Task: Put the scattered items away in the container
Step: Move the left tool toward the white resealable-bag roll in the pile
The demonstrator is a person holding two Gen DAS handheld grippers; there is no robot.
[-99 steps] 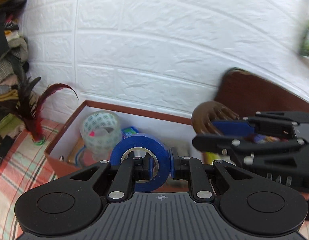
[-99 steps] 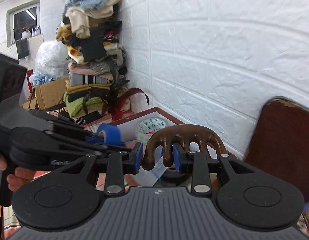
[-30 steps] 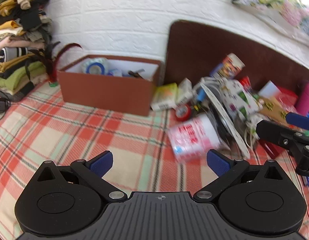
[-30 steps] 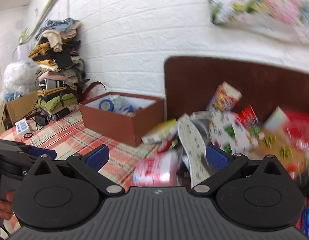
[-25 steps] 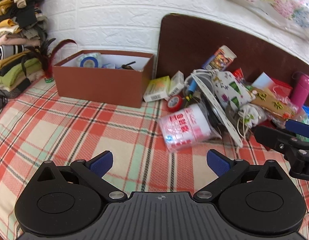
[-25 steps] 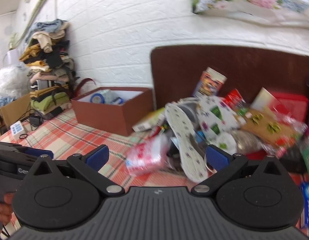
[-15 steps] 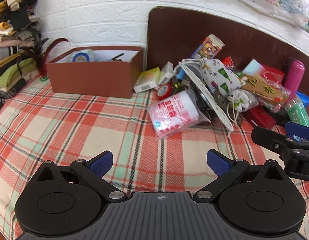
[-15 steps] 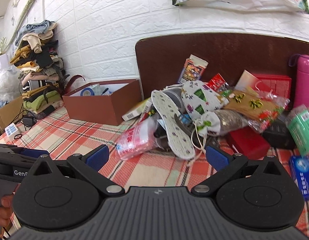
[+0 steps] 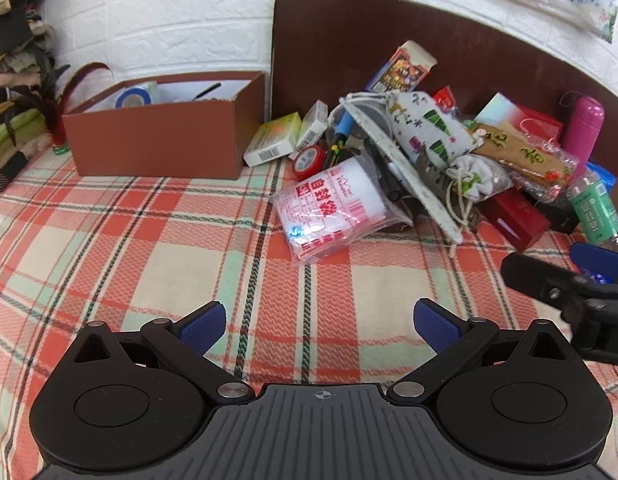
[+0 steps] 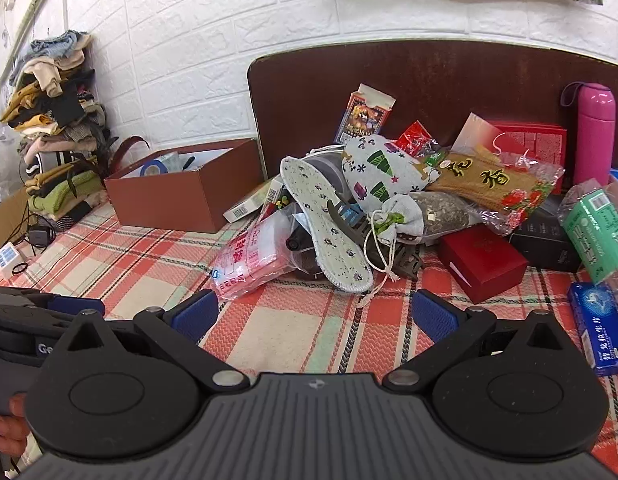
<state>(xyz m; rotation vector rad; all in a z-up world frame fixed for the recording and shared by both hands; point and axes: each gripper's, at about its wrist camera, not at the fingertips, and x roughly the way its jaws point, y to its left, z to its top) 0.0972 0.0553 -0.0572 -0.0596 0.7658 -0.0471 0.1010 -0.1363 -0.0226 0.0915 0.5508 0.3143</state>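
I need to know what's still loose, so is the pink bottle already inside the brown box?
No, the pink bottle stands upright at the pile's far end, well apart from the brown box.

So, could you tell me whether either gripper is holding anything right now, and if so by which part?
Nothing is held. The left gripper and the right gripper both have their jaws wide apart, with only the plaid cloth showing between them.

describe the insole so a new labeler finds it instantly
Start at the brown box, then go right to the pile against the dark headboard. The insole leans on the pile's front, sole-shaped and pale with small dark prints. It is the only flat, foot-shaped thing there.
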